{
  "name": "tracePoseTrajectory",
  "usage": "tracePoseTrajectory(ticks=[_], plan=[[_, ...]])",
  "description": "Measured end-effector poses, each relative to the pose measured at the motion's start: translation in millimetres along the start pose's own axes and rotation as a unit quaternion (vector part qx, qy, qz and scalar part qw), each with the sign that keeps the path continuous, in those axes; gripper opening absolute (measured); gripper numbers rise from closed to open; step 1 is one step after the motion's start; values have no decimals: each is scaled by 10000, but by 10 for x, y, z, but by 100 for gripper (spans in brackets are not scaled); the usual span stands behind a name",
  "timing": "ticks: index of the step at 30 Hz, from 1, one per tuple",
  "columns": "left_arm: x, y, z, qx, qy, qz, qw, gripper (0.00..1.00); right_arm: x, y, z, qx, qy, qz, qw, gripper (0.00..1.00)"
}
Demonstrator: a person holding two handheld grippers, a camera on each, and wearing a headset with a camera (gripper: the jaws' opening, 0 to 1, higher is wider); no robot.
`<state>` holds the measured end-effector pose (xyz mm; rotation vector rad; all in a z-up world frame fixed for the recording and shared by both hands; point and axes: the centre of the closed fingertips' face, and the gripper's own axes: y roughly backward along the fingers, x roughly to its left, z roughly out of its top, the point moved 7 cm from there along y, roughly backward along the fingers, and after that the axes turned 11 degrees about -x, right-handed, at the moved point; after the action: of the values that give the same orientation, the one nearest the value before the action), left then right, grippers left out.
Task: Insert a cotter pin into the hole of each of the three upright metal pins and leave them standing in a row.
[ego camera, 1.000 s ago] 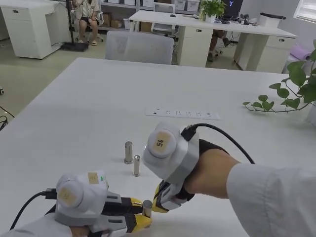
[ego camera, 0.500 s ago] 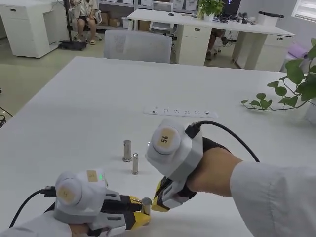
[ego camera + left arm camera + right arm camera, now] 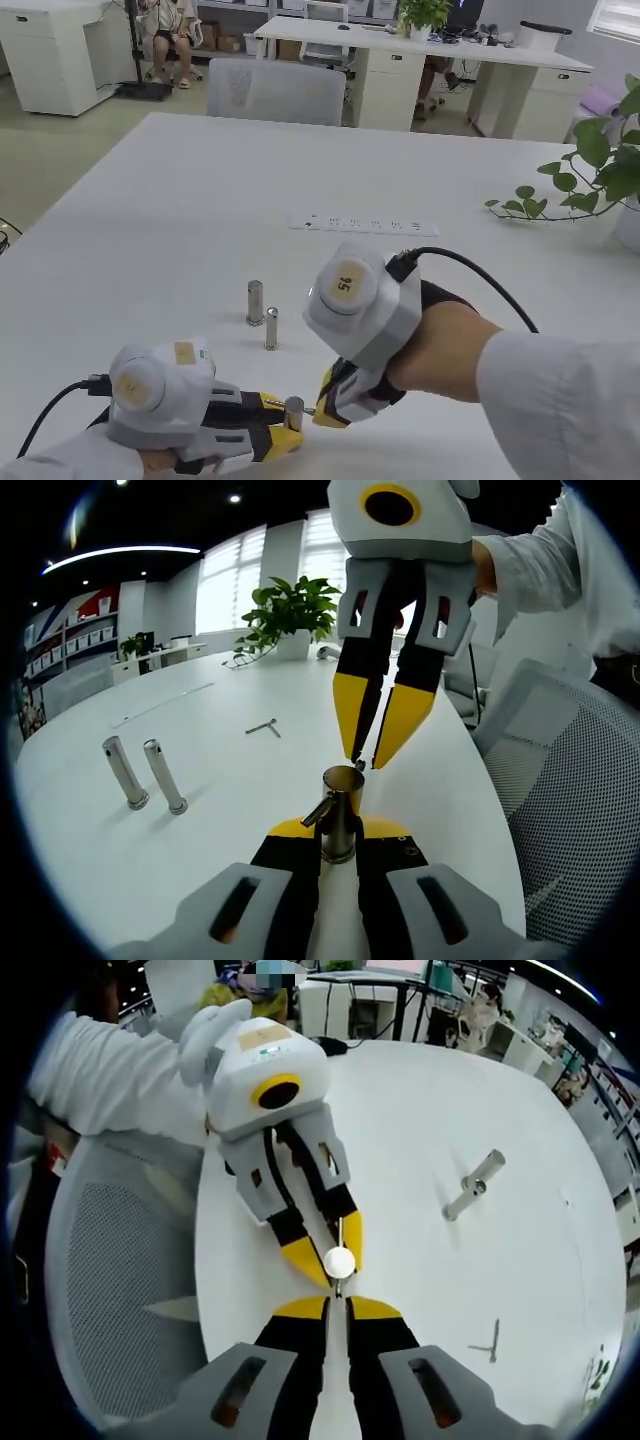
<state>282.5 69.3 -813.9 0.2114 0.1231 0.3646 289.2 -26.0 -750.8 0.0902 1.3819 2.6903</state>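
Observation:
My left gripper (image 3: 285,425) is shut on a short metal pin (image 3: 293,408), held upright at the near table edge. In the left gripper view the pin (image 3: 340,815) stands between my jaws with a thin cotter pin (image 3: 318,810) poking out of its side hole. My right gripper (image 3: 322,408) meets it from the right, shut on the cotter pin (image 3: 338,1288), its yellow tips (image 3: 368,750) just above the pin's top. Two more metal pins (image 3: 255,302) (image 3: 271,328) stand upright side by side a little farther back.
A loose cotter pin (image 3: 263,726) lies on the white table (image 3: 200,200). A white power strip (image 3: 365,226) lies mid-table and a leafy plant (image 3: 590,170) reaches in at the right edge. An office chair (image 3: 275,92) stands at the far side.
The right gripper's tips have drawn slightly right of the held pin, and a thin stretch of cotter pin shows between them. The left gripper keeps its hold.

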Motion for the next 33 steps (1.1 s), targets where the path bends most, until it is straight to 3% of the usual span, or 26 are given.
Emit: tracePoseTrajectory(ticks=[14,22,33], plan=[[-3,0,1,-22,45,25,10000,11,-28,-19,42,-74,84,8,9999,8],[-3,2,-5,-80,87,67,9999,10,-32,77,-29,-172,-42,-41,9998,10],[-17,2,-4,-70,28,123,9999,10,105,166,-202,-433,-133,-24,9990,17]])
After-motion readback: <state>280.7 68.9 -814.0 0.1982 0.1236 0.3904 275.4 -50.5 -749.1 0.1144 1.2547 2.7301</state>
